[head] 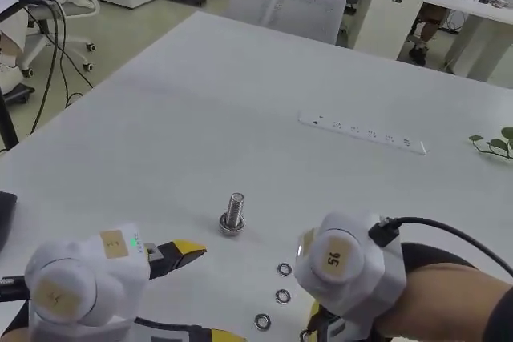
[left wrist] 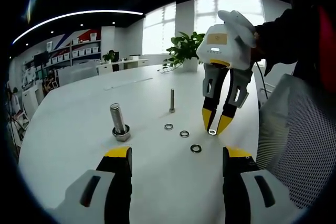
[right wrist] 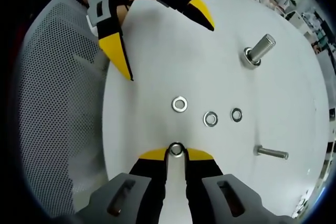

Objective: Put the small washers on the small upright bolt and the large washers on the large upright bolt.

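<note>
A broad white desk stands in a bright open office, with other desks and chairs behind it.

There are four washers in all. One washer is pinched between the yellow tips of your right gripper, down at the desk surface; I cannot tell whether it has been lifted. The other three, the loose washers, lie flat in a short row just beyond those tips. I cannot tell their sizes apart.

There are two bolts, and both stand upright on the desk. The large bolt is thick and threaded, with a wider base, and stands past the row of washers. The small bolt is thin and stands apart from it, off to one side.

Your left gripper hovers near the row with its yellow-tipped jaws spread wide, holding nothing.

A tan label on the right gripper's white housing reads "56". The tan labels on the left gripper are too blurred to read.

Further back on the desk lie one white power strip and one leafy sprig at the edge.
</note>
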`<action>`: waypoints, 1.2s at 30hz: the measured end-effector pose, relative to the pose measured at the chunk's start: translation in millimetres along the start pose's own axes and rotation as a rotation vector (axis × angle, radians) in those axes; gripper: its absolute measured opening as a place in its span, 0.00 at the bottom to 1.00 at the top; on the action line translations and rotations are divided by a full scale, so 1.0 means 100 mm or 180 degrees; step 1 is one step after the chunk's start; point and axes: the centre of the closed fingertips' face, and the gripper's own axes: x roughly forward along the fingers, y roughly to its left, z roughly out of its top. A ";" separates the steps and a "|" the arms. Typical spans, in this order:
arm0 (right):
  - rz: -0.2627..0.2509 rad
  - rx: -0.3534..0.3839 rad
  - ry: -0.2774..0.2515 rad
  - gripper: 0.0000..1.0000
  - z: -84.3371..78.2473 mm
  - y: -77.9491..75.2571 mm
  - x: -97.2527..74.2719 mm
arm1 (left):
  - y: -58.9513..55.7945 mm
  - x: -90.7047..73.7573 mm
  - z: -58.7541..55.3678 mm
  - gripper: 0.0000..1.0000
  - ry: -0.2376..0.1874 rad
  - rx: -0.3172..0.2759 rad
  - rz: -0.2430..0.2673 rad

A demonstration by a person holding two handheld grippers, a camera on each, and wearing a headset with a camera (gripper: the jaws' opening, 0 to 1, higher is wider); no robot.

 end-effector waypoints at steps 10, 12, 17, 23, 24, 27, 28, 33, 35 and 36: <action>-0.0063 0.0191 -0.0033 0.13 -0.12 -0.13 -0.12 | 0.01 0.06 0.02 0.70 0.0013 0.0020 -0.0068; -0.0078 0.0227 -0.0032 0.13 -0.15 -0.15 -0.15 | 0.00 0.08 0.03 0.70 0.0014 0.0026 -0.0087; -0.0100 0.0328 -0.0060 0.13 -0.21 -0.22 -0.24 | 0.00 0.11 0.03 0.70 0.0015 0.0039 -0.0127; -0.0133 0.0427 -0.0106 0.13 -0.24 -0.31 -0.37 | 0.00 0.14 0.04 0.70 0.0015 0.0053 -0.0176; -0.0142 0.0440 -0.0103 0.13 -0.25 -0.33 -0.39 | 0.00 0.14 0.04 0.70 0.0015 0.0056 -0.0177; -0.0172 0.0462 -0.0107 0.13 -0.27 -0.39 -0.45 | 0.00 0.15 0.04 0.70 0.0019 0.0060 -0.0191; -0.0180 0.0469 -0.0110 0.13 -0.28 -0.42 -0.48 | 0.00 0.15 0.04 0.70 0.0017 0.0062 -0.0197; -0.0281 0.0488 -0.0115 0.13 -0.29 -0.57 -0.62 | 0.00 0.17 0.04 0.70 0.0021 0.0065 -0.0220; -0.0319 0.0491 -0.0124 0.13 -0.28 -0.63 -0.68 | 0.00 0.17 0.03 0.70 0.0025 0.0067 -0.0227; -0.0325 0.0490 -0.0125 0.13 -0.28 -0.64 -0.68 | 0.00 0.17 0.03 0.70 0.0030 0.0069 -0.0230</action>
